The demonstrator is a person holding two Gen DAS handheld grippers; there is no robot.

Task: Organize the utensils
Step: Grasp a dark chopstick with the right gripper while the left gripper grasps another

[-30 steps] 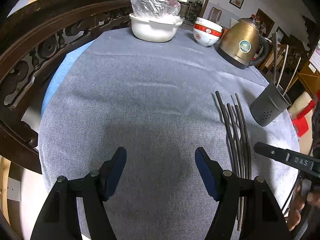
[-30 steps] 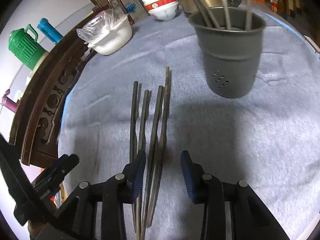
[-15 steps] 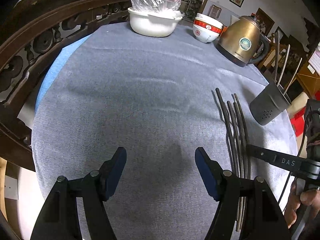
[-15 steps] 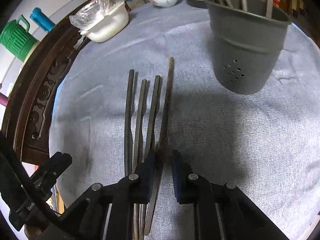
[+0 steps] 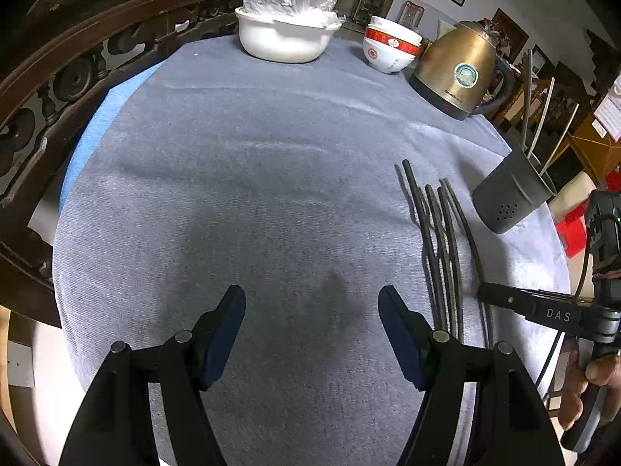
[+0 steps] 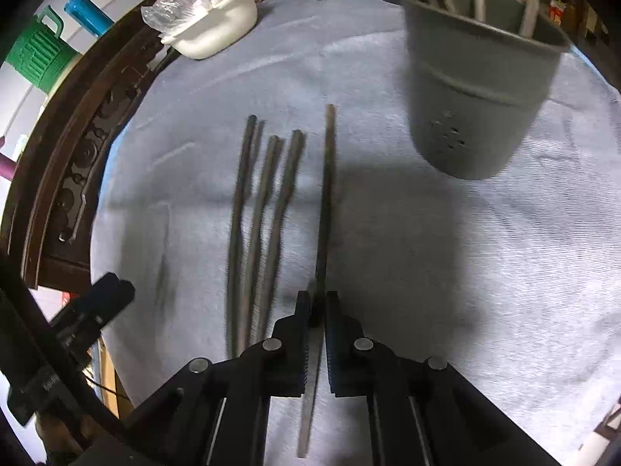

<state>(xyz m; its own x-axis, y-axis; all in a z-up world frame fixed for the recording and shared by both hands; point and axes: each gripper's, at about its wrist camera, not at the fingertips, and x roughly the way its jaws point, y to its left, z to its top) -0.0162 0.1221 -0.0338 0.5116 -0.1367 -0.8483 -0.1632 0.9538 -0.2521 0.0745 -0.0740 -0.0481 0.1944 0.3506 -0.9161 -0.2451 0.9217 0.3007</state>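
The right gripper (image 6: pixel 318 306) has just clenched on the rightmost chopstick (image 6: pixel 326 194), three more lying at its nine o'clock, while the left gripper (image 5: pixel 312 330) hangs released, so next likely comes lifting it into the holder (image 6: pixel 477 89) at one o'clock.

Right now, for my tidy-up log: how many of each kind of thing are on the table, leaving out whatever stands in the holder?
Chopsticks: 4
Holder: 1
Kettle: 1
Basin: 1
Bowls: 2
Total: 9
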